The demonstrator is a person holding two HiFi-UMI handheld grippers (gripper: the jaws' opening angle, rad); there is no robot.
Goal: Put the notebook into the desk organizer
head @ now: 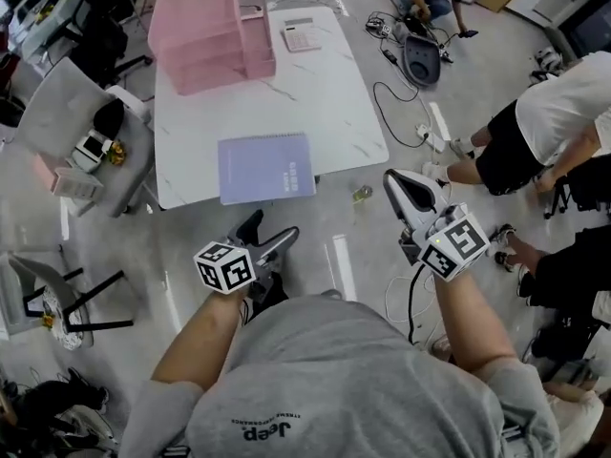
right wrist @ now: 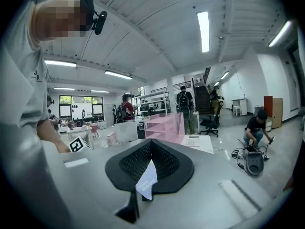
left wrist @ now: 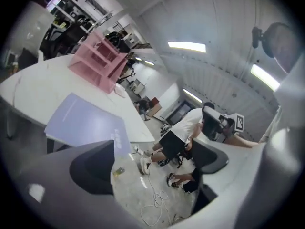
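Pink desk organizer upper left, at the far edge of the desk. Notebook lies flat at lower centre, its bottom margin overhanging the near edge, with bare desk between the two. Left gripper sits just below the notebook over the floor, jaws open, nothing between them. Right gripper is off the desk's right corner, jaws pressed together, a small white tag at their seam.
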